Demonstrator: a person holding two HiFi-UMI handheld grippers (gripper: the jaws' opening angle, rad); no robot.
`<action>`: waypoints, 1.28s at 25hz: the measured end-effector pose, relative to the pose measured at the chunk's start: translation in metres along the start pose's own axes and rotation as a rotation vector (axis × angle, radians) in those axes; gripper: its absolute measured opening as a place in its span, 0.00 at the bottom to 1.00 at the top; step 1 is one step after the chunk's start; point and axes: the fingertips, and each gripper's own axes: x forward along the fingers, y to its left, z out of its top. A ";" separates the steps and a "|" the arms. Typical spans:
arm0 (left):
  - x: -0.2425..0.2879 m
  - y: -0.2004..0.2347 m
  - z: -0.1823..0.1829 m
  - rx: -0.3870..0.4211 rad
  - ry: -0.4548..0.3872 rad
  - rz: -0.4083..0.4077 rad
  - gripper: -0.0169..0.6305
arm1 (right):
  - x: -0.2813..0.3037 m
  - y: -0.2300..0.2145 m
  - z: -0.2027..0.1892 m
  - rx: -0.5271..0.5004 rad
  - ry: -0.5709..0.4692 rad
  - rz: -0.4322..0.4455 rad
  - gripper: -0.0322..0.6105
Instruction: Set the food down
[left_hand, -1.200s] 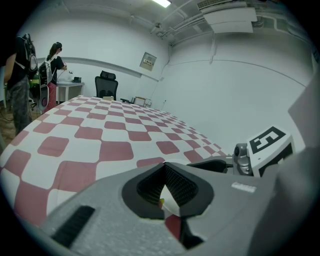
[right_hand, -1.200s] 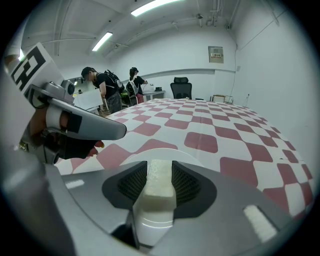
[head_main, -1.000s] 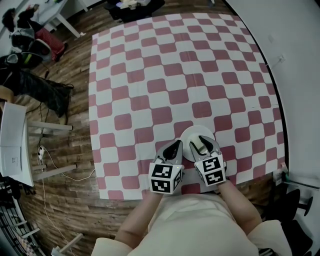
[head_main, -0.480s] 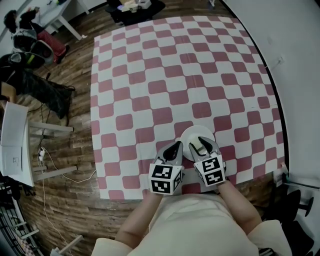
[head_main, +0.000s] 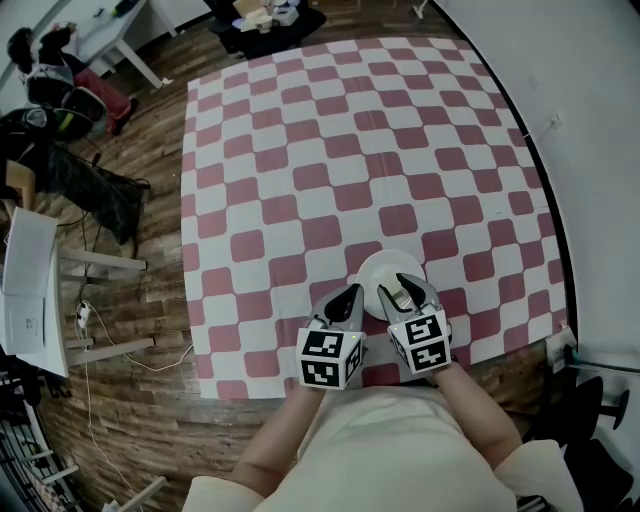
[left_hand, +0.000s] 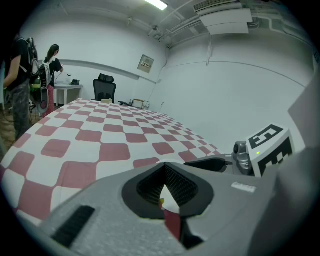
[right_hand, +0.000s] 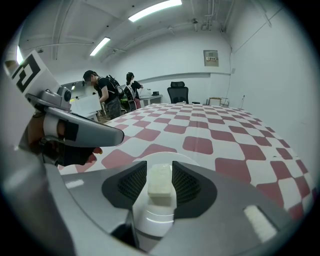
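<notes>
A pale, off-white block of food (right_hand: 160, 183) is pinched between the jaws of my right gripper (right_hand: 160, 184), just above a white plate (right_hand: 165, 161). From the head view, the right gripper (head_main: 408, 291) hovers over the near side of the white plate (head_main: 380, 270), close to the table's front edge, with the food (head_main: 404, 295) in it. My left gripper (head_main: 345, 303) sits just left of the plate, shut with nothing in it; its jaws (left_hand: 165, 192) meet in the left gripper view.
The table (head_main: 300, 160) carries a red-and-white checked cloth that stretches far ahead of the plate. A white wall (head_main: 590, 150) runs along the right. People (right_hand: 107, 97), desks and an office chair (right_hand: 178, 92) stand beyond the far end.
</notes>
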 end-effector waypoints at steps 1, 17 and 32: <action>-0.001 -0.001 0.000 0.001 -0.002 -0.001 0.04 | -0.002 -0.001 0.000 0.002 -0.003 -0.003 0.31; -0.023 -0.016 -0.002 0.002 -0.037 0.005 0.04 | -0.036 0.008 0.012 0.029 -0.086 -0.026 0.24; -0.051 -0.031 -0.007 0.005 -0.074 0.009 0.04 | -0.070 0.021 0.017 0.042 -0.144 -0.040 0.11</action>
